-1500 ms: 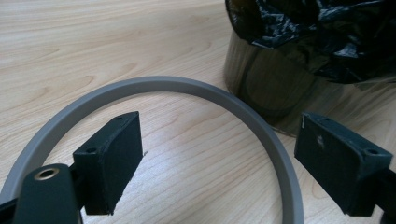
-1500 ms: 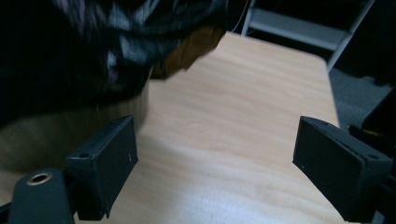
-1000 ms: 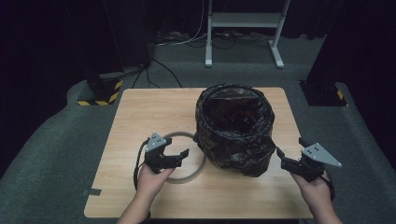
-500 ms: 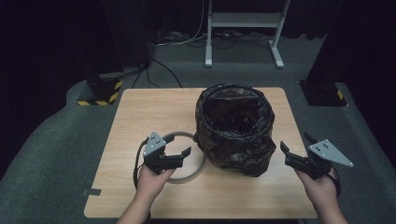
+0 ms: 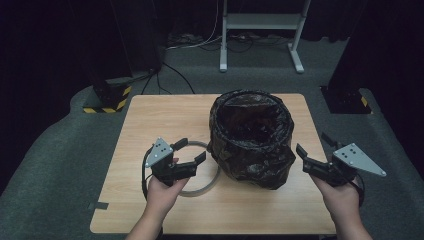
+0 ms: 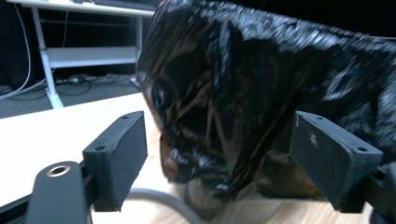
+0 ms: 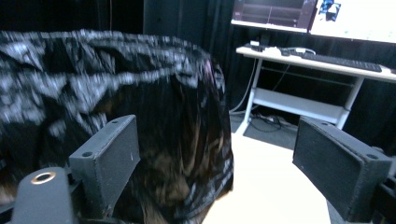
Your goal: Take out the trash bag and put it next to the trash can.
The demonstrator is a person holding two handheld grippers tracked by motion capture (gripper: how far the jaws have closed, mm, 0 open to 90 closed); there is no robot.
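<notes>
Table (image 5: 150, 125): ring (image 5: 212, 182) by bag (image 5: 250, 137); monitor (image 7: 280, 11) behind.

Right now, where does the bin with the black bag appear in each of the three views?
High view: the bin with the black bag stands on the wooden table, right of centre.
Left gripper view: it fills the middle and right, beyond the jaws.
Right gripper view: it fills the left and middle, beyond the jaws.
Shared landmark: the white desk frame behind the table.
</notes>
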